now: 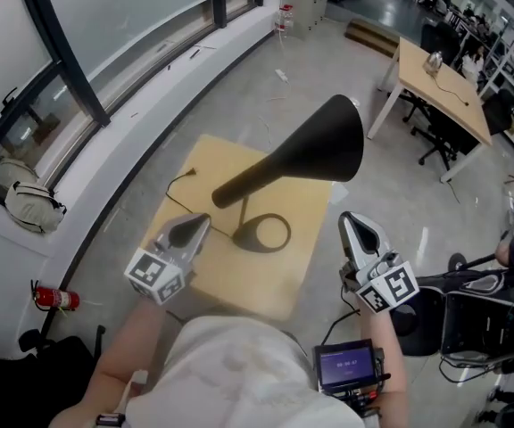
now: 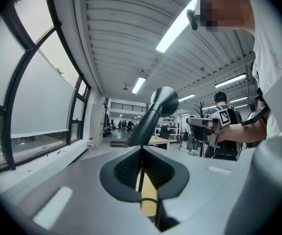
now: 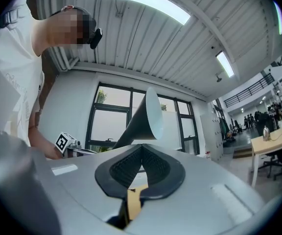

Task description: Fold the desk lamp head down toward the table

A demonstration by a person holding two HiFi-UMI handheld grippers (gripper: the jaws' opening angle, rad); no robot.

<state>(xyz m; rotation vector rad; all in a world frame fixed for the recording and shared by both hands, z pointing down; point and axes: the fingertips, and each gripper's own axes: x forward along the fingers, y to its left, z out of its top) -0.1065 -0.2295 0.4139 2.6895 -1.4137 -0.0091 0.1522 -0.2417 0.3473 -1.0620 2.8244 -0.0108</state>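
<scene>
The desk lamp point(image 1: 257, 178) stands near the middle of the small wooden worktop point(image 1: 205, 163). Its ring base point(image 1: 270, 233) lies flat on the wood, and its black cone-shaped lamp head point(image 1: 328, 141) is raised high, the wide mouth aimed up and away from the person. Nothing is folded yet, so I judge this to be the approach step.

The left tool point(image 1: 194, 226) hovers over the near left part of the worktop, beside the base. The right tool point(image 1: 353, 226) hangs off the worktop's right edge, below the cone. Neither touches the lamp. Both tools have their jaws pressed together with nothing between them (each tool's own view shows the ribbed pads meeting, the lamp well beyond them).

The next move, as I read it, calls for one tool to steady the base or the thin stem point(image 1: 242, 217) while the other meets the neck behind the cone and presses it down. A grasp would need the jaws parted first, though a closed tool could simply push.
</scene>
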